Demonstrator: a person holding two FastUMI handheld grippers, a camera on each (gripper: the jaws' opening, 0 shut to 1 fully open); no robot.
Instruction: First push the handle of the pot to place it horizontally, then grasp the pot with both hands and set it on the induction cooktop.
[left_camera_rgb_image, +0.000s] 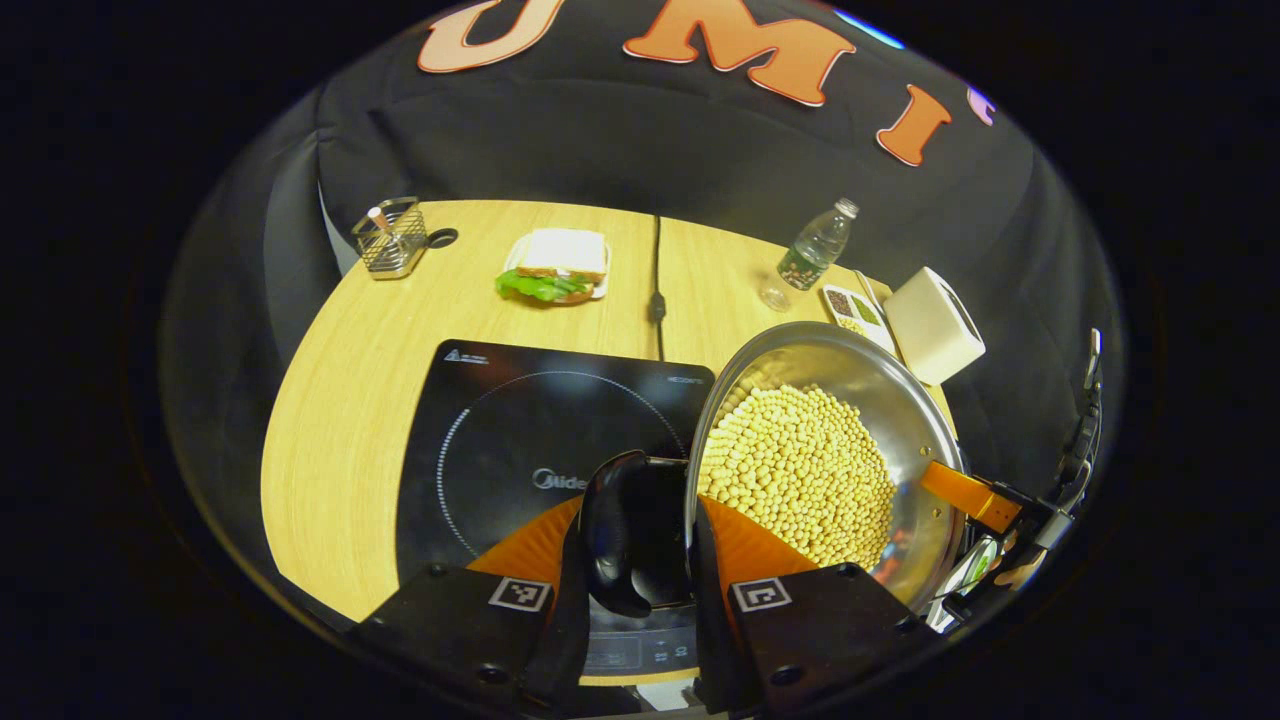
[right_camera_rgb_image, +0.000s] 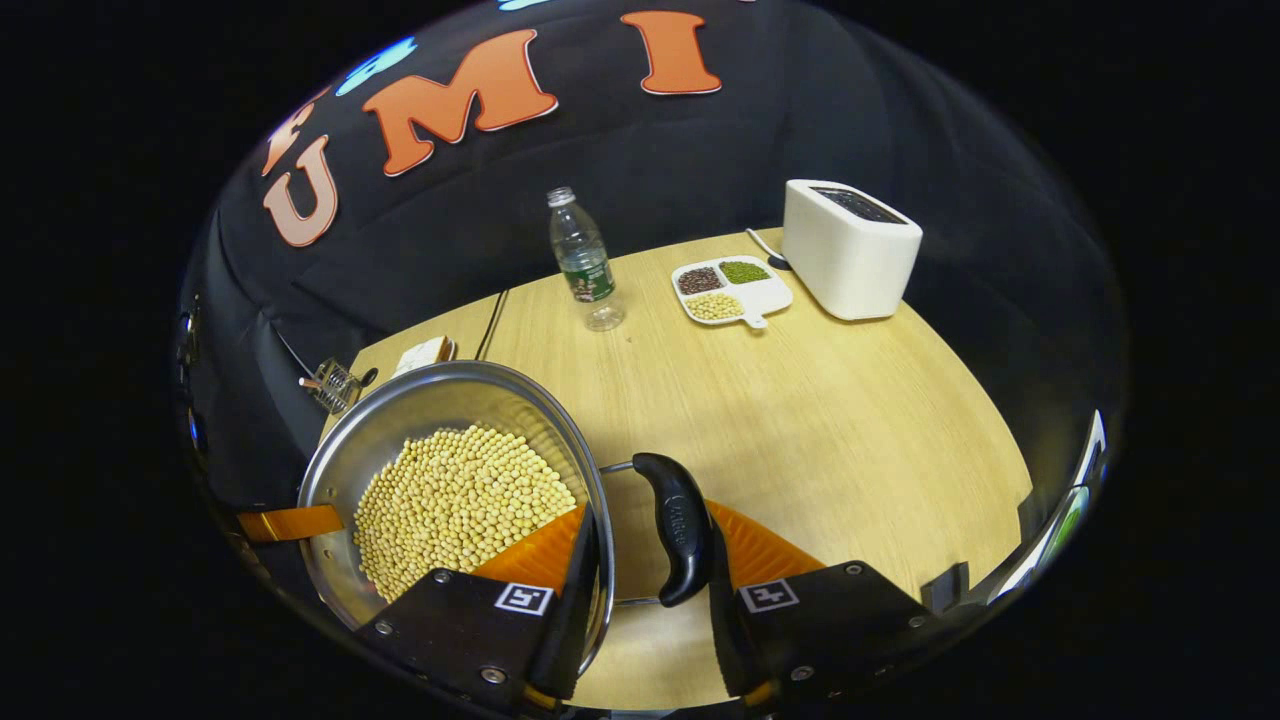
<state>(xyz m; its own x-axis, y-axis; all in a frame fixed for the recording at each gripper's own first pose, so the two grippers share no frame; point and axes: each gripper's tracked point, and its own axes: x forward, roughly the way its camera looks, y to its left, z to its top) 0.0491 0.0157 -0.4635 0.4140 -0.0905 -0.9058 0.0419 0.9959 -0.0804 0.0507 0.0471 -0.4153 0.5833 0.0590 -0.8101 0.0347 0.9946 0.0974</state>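
The round stainless-steel pot (left_camera_rgb_image: 830, 450), heaped with pale yellow soybeans (left_camera_rgb_image: 800, 470), is held between the two grippers, tilted, with its near edge over the right side of the flat black induction cooktop (left_camera_rgb_image: 520, 440) that lies on the light wooden table (left_camera_rgb_image: 340, 380).

In the left gripper view, the left gripper (left_camera_rgb_image: 640, 590) has its jaws narrowed around one of the pot's curved black side handles (left_camera_rgb_image: 612, 530), a finger on each side of it; the inner finger also lies against the pot's rim. At the pot's far side the right gripper (left_camera_rgb_image: 1000, 510) reaches in from the right edge.

In the right gripper view, the right gripper (right_camera_rgb_image: 645, 600) brackets the other black handle (right_camera_rgb_image: 675, 525) in the same way, one finger pressed to the handle's outer side, the other over the pot wall by the beans. The left gripper (right_camera_rgb_image: 285, 522) shows at the pot's far rim.

At the back of the table stand a clear plastic water bottle (right_camera_rgb_image: 583, 260), a white divided dish of beans (right_camera_rgb_image: 730, 290), a white boxy toaster (right_camera_rgb_image: 850, 250), a sandwich with lettuce on a plate (left_camera_rgb_image: 555, 268) and a small wire basket (left_camera_rgb_image: 390, 238). A black cord (left_camera_rgb_image: 657, 280) runs from the cooktop toward the wall.
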